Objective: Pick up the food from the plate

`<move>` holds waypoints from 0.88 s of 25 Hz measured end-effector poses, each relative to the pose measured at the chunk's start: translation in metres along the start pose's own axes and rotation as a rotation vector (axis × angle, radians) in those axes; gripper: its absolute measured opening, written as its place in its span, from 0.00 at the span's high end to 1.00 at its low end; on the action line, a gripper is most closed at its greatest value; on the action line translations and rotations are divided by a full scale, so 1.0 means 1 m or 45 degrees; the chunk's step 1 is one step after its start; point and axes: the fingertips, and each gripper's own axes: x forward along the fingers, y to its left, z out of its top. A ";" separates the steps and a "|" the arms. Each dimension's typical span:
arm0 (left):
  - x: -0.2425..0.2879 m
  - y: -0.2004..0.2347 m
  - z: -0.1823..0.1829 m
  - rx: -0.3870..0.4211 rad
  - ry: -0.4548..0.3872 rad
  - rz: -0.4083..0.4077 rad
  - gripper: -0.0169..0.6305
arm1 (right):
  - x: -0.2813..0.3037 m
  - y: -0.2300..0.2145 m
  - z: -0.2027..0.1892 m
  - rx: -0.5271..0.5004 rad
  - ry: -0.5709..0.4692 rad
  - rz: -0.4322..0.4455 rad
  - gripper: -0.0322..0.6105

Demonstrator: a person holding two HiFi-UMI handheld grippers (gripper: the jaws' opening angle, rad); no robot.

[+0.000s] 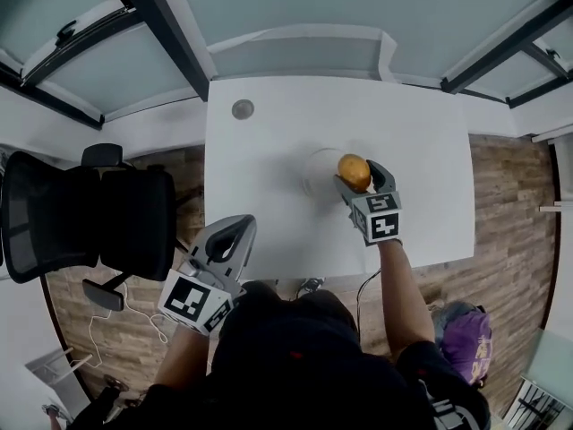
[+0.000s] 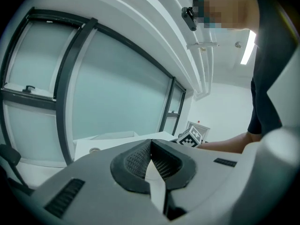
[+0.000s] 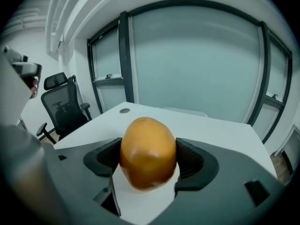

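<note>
- My left gripper (image 1: 235,233) hangs at the near-left corner of the bench (image 1: 269,177), fingers closed on nothing, well apart from the food.
- The food (image 1: 354,170), a smooth orange-yellow oval, sits on the plate (image 1: 313,176).
- My right gripper (image 1: 358,177) is nearer. Its fingers are spread wide and flank the food's narrower width. I judge there is no squeeze yet.

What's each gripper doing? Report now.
Left gripper: closed, empty.
Right gripper: open, orange food between its fingers, not clamped.
</note>
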 end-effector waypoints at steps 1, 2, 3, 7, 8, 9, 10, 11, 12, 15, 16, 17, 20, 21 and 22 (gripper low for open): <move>0.000 -0.005 0.006 0.014 -0.015 -0.014 0.94 | -0.017 0.001 0.011 0.012 -0.058 -0.008 0.37; 0.000 -0.012 0.012 0.028 -0.029 -0.029 0.94 | -0.035 0.001 0.021 0.024 -0.116 -0.020 0.37; 0.000 -0.018 0.017 0.042 -0.041 -0.046 0.94 | -0.054 0.001 0.031 0.035 -0.172 -0.036 0.37; 0.001 -0.047 0.036 0.108 -0.081 -0.120 0.94 | -0.129 -0.002 0.064 0.040 -0.337 -0.119 0.37; 0.002 -0.055 0.041 0.124 -0.093 -0.137 0.94 | -0.147 -0.006 0.069 0.034 -0.361 -0.149 0.37; 0.004 -0.063 0.046 0.140 -0.107 -0.155 0.94 | -0.165 -0.011 0.073 0.029 -0.386 -0.178 0.37; 0.006 -0.071 0.051 0.155 -0.122 -0.173 0.94 | -0.183 -0.015 0.078 0.027 -0.415 -0.205 0.37; 0.008 -0.079 0.056 0.168 -0.137 -0.192 0.94 | -0.201 -0.019 0.083 0.026 -0.448 -0.228 0.37; 0.009 -0.087 0.061 0.181 -0.152 -0.212 0.94 | -0.218 -0.022 0.088 0.022 -0.485 -0.247 0.37; 0.013 -0.114 0.076 0.222 -0.195 -0.269 0.94 | -0.272 -0.021 0.101 -0.010 -0.610 -0.300 0.37; 0.015 -0.123 0.082 0.238 -0.210 -0.288 0.94 | -0.290 -0.021 0.103 -0.018 -0.650 -0.323 0.37; 0.016 -0.132 0.087 0.255 -0.226 -0.307 0.94 | -0.307 -0.020 0.105 -0.022 -0.686 -0.348 0.37; 0.019 -0.154 0.103 0.306 -0.268 -0.346 0.94 | -0.349 -0.015 0.105 -0.046 -0.757 -0.417 0.37; 0.020 -0.160 0.107 0.318 -0.280 -0.352 0.94 | -0.359 -0.013 0.106 -0.057 -0.776 -0.427 0.37; 0.021 -0.165 0.110 0.328 -0.289 -0.356 0.94 | -0.368 -0.010 0.107 -0.066 -0.799 -0.431 0.37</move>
